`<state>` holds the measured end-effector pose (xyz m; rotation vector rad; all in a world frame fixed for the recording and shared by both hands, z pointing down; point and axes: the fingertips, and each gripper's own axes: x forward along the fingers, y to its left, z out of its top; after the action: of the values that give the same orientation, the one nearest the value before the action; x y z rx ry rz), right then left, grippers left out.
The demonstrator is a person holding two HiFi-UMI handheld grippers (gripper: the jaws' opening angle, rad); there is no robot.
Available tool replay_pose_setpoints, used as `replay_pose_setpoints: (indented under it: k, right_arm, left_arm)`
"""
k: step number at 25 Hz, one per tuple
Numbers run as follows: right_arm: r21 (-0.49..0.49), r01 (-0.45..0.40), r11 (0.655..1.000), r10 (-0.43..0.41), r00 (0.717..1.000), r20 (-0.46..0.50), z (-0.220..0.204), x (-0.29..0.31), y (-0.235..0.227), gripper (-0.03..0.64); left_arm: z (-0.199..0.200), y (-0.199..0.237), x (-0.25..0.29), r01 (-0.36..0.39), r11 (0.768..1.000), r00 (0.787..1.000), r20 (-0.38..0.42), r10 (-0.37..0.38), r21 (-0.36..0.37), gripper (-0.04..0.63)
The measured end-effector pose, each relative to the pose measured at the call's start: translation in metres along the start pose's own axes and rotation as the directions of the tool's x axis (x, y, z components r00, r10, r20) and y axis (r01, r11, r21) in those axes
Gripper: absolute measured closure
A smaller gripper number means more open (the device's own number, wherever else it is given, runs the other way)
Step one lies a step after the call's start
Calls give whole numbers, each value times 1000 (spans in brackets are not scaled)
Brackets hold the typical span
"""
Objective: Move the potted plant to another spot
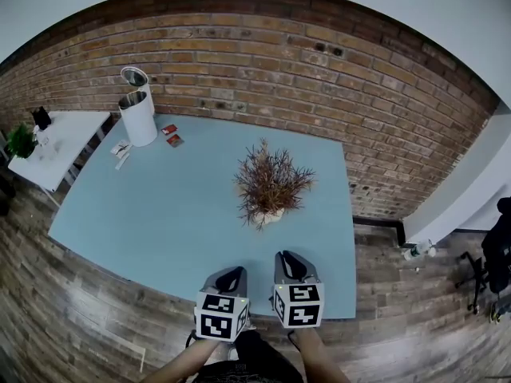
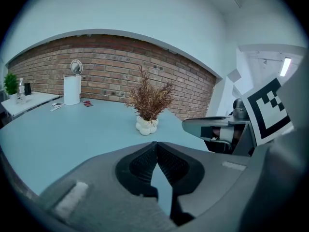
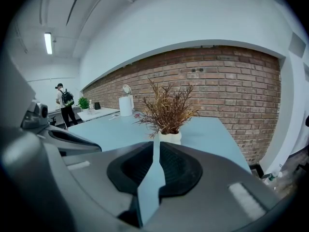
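Note:
A potted plant (image 1: 270,186) with dry brown twigs stands in a small white pot (image 1: 272,214) on the light blue table (image 1: 160,206), right of its middle. Both grippers hover side by side over the table's near edge, short of the plant and apart from it. My left gripper (image 1: 231,275) is shut and empty; its view has the plant (image 2: 148,102) ahead, slightly left. My right gripper (image 1: 291,263) is also shut with nothing in it; its view has the plant (image 3: 168,109) straight ahead, close beyond the fingertips.
A white cylindrical appliance (image 1: 137,116) and a few small cards (image 1: 171,136) sit at the table's far left corner. A white side table (image 1: 60,144) carries a small green plant (image 1: 21,142). A brick wall (image 1: 335,78) runs behind. A person with a backpack (image 3: 64,108) stands far off.

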<state>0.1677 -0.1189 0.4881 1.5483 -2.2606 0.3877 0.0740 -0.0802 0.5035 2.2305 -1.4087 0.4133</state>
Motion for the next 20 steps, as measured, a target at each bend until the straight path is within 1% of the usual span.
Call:
replay_pose_setpoints:
  k: [10, 16, 20]
  right_arm:
    - [6, -5, 1000, 5, 999, -38, 7, 50, -21, 556]
    - [19, -26, 999, 27, 997, -71, 6, 81, -27, 518]
    - [27, -31, 999, 34, 994, -105, -3, 100, -32, 467]
  left_arm:
    - [18, 26, 38, -26, 1000, 999, -20, 26, 0, 594]
    - [30, 49, 55, -63, 998, 998, -22, 63, -18, 594]
    - [34, 63, 63, -87, 996, 996, -31, 86, -24, 594]
